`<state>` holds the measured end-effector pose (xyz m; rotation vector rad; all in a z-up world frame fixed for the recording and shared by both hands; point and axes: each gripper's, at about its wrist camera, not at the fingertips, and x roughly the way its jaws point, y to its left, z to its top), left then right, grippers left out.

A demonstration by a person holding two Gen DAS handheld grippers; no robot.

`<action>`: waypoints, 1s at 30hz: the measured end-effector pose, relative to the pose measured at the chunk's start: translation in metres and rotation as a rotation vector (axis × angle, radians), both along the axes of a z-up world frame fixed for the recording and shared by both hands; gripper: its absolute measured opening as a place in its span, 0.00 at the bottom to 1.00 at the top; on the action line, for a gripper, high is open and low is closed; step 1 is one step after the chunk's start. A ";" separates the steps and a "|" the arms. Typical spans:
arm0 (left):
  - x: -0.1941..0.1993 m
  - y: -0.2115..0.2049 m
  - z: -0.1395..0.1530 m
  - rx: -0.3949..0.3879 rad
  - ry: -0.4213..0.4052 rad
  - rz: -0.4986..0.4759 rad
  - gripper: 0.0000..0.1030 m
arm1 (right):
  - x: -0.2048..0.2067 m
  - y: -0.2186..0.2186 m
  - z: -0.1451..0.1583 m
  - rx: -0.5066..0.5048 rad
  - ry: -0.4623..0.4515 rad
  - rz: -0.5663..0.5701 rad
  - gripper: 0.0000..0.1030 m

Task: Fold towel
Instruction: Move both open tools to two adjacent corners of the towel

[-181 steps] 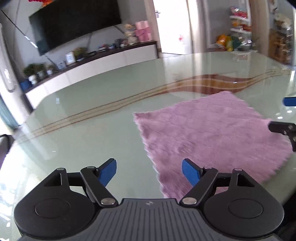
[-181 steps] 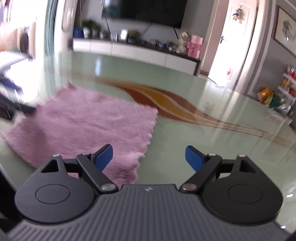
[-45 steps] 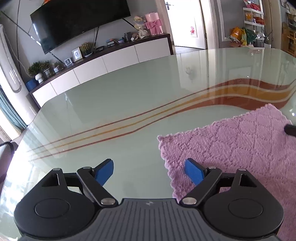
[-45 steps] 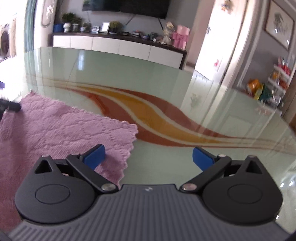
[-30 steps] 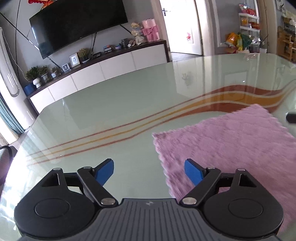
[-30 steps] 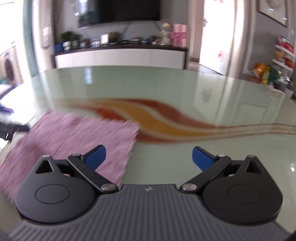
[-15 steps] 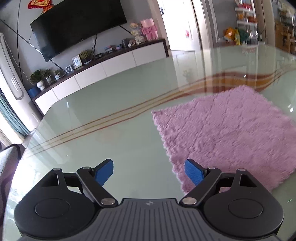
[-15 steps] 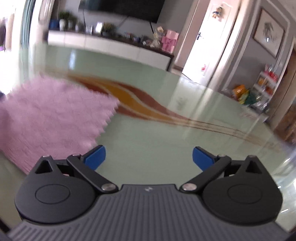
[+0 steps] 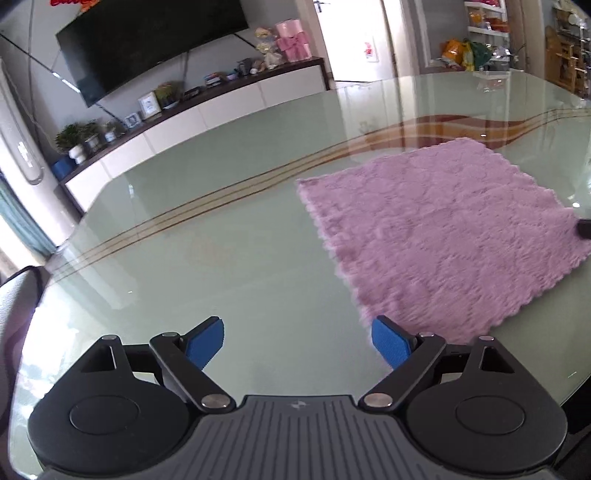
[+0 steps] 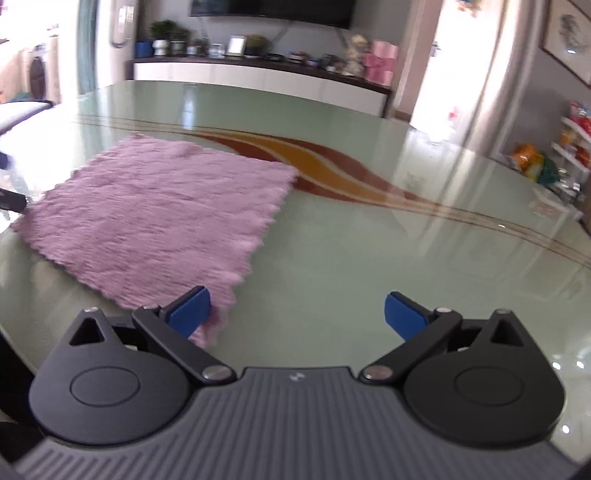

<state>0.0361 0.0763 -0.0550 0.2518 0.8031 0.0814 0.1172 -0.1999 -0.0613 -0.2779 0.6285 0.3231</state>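
Two wrist views reach me: my left gripper (image 9: 297, 343) has its jaws spread over bare glass, the pink towel (image 9: 436, 236) flat just right of its right pad, and only this view shows a chair back (image 9: 18, 306) at the left edge. My right gripper (image 10: 297, 314), jaws likewise spread and empty, has its left pad (image 10: 188, 312) above the towel's near corner and alone shows a framed picture (image 10: 569, 29). Both show the glossy green table (image 10: 369, 258), a television (image 9: 147, 40) and a white sideboard (image 9: 207, 118).

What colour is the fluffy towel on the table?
The towel is pinkish purple, clearest in the right wrist view.
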 end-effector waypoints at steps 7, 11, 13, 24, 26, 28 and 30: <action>-0.006 -0.020 0.007 -0.220 -0.017 -0.078 0.86 | -0.005 0.031 0.008 0.074 0.002 0.076 1.00; -0.001 -0.036 -0.006 -0.217 -0.014 -0.099 0.86 | -0.008 0.061 0.006 0.047 -0.001 0.143 1.00; 0.002 -0.043 -0.012 -0.217 -0.010 -0.106 0.86 | -0.010 0.075 0.003 0.004 -0.018 0.164 1.00; -0.007 -0.018 -0.025 -0.192 0.024 -0.042 0.89 | -0.003 0.032 -0.002 -0.019 0.002 0.047 1.00; -0.010 -0.011 -0.024 -0.199 0.024 -0.033 0.89 | -0.002 0.022 -0.003 -0.019 0.009 0.015 1.00; -0.013 -0.008 -0.022 -0.172 0.025 -0.023 0.89 | -0.002 0.009 -0.004 -0.023 0.013 -0.025 1.00; -0.017 -0.006 -0.019 -0.140 0.028 -0.020 0.89 | -0.002 -0.001 -0.004 -0.030 0.013 -0.048 1.00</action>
